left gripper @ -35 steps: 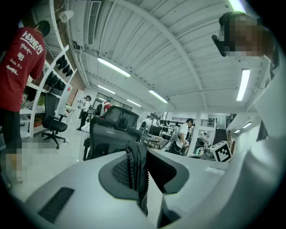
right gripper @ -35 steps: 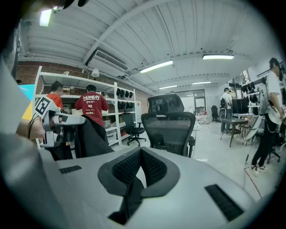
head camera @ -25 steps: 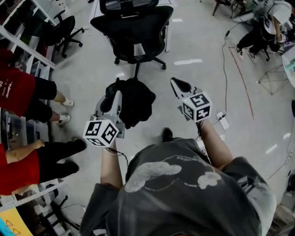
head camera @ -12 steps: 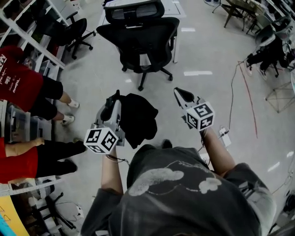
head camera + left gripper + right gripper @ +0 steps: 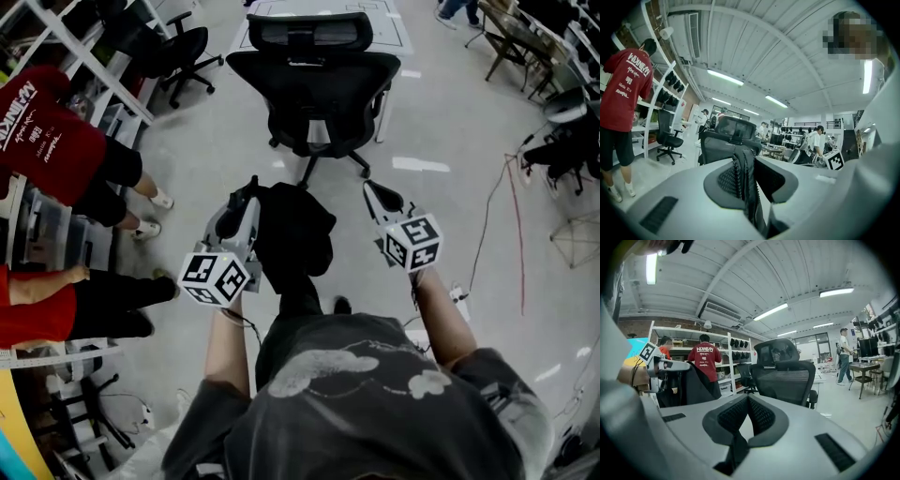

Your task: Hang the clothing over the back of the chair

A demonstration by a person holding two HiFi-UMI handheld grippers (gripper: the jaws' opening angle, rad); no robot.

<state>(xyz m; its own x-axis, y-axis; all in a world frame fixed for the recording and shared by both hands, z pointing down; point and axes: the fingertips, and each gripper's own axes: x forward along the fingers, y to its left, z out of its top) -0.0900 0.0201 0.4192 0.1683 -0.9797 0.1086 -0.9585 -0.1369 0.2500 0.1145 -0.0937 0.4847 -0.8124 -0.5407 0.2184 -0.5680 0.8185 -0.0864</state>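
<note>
Gripping a fold of the black clothing (image 5: 298,230) in the left hand-held gripper (image 5: 249,187), jaws pinched on the fabric. Hanging bunched below that grip, near the black mesh chair (image 5: 319,84) but clear of it. Carrying nothing in the right hand-held gripper (image 5: 370,187), jaws closed tip to tip, just as near the chair. Left of the chair, by shelving: people in red shirts (image 5: 56,141).

Bright, even overhead light from ceiling tube lamps (image 5: 724,77). Pale streak reflections on the floor (image 5: 441,216); shadows soft. Head view sharp, darker toward its corners. Left and right gripper views: strong fisheye bend, black vignette at the edges, near foreground out of focus. Black clothing (image 5: 295,234) shows no fold detail.
</note>
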